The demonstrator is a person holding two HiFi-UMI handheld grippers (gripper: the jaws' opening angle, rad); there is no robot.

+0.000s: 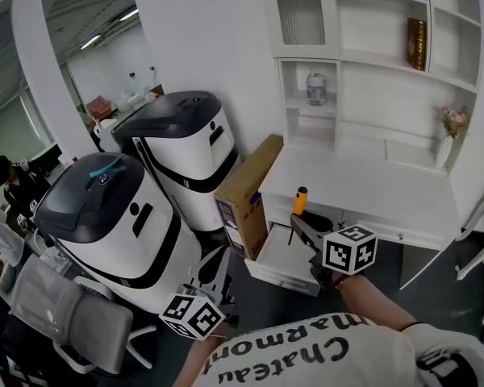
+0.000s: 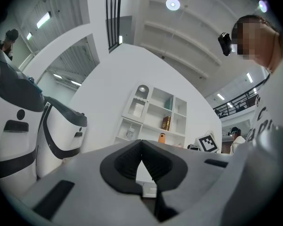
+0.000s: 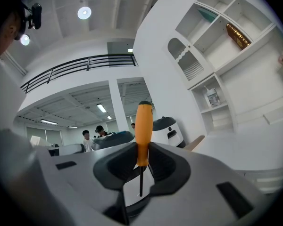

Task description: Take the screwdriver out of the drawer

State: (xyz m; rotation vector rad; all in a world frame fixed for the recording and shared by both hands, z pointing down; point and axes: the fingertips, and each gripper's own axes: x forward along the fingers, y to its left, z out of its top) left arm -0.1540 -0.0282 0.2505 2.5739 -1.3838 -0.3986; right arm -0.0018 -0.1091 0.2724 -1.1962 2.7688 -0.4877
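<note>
Orange-handled screwdriver (image 3: 143, 126) upright in right tongs (image 3: 142, 155), over the open drawer (image 1: 284, 276).

box (image 1: 246, 196) left of desk (image 1: 371, 188) | drawer (image 1: 276, 256) under it (seemingly pulled forward)

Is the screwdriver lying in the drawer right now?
No, the right tool grips the screwdriver upright by its orange handle, outside the open drawer.
</note>
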